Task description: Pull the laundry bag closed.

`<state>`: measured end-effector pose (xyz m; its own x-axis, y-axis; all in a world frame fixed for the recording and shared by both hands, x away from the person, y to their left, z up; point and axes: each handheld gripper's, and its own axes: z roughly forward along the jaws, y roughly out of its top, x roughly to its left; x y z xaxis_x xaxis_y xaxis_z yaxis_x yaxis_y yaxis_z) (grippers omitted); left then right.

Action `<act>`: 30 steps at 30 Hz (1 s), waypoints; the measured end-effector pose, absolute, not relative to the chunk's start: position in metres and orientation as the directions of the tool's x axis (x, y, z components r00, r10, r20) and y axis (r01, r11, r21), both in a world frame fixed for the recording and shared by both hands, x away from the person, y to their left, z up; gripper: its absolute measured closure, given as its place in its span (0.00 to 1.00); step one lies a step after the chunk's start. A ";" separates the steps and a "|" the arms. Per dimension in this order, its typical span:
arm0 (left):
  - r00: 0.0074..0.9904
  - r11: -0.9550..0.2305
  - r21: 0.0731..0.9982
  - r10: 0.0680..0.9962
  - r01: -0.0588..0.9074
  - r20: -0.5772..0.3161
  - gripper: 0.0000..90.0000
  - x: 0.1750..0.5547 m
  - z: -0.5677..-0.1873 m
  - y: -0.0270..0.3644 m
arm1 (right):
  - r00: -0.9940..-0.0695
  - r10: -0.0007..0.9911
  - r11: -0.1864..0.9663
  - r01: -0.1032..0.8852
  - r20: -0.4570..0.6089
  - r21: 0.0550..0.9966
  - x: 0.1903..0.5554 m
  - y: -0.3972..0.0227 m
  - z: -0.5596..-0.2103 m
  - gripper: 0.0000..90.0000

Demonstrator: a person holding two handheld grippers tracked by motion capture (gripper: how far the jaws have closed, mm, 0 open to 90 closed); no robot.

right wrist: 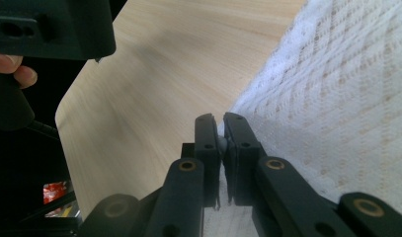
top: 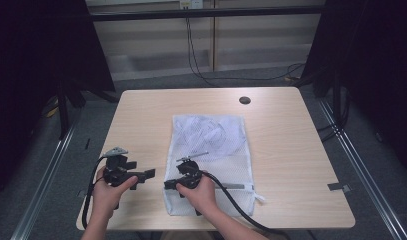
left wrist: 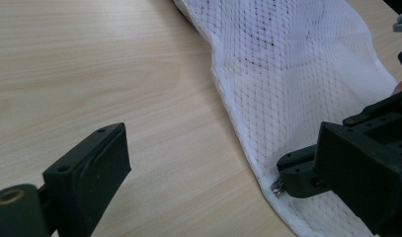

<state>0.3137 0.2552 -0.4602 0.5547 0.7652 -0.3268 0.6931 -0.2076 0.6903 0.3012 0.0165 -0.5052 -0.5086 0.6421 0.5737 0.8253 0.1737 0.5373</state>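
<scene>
**Mesh laundry bag: zipper pull being gripped at the near left corner**

The mesh laundry bag (top: 209, 160) is being worked on the wooden table (top: 291, 145), where it is lying flat near the middle, its long side running away from the person and its near end reaching almost to the table's front edge. Something pale is showing through the mesh in the far half; what it is cannot be told. A zipper line is being seen along the near end, toward the right.

The right gripper (right wrist: 221, 143) is being held at the bag's near left corner. Its jaws are being kept nearly closed on a small metal piece at the bag's edge, judged to be the zipper pull (left wrist: 278, 186). The left gripper (left wrist: 208, 163) is being held just left of the bag, above bare table, with its jaws spread wide and nothing between them.

The step in hand is judged to be the zipper stroke, with the pull already secured. The next move is judged to call for the mesh beside the pull being pinned or pinched by the left gripper, so that the fabric is being kept taut while the pull is being drawn along the near end. Bunching of the loose mesh is the likely fault if no counter-hold is being applied.
</scene>
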 end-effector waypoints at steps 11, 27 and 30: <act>0.579 -0.227 0.670 0.730 0.706 -0.362 0.07 0.313 -0.463 0.252 | -0.467 0.625 0.107 0.845 0.625 0.524 0.302 0.010 -0.495 0.97; 0.621 -0.252 0.651 0.656 0.716 -0.429 0.02 0.311 -0.466 0.240 | -0.462 0.610 0.070 0.840 0.643 0.538 0.301 -0.006 -0.483 0.97; 0.620 -0.253 0.636 0.638 0.729 -0.457 0.02 0.310 -0.467 0.238 | -0.460 0.608 0.063 0.841 0.648 0.538 0.302 -0.008 -0.482 0.97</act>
<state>0.3100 0.2378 -0.4668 0.6196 0.6382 -0.4570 0.7292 -0.2525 0.6360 0.3015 -0.0079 -0.4816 -0.4596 0.6076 0.6477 0.8408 0.0627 0.5377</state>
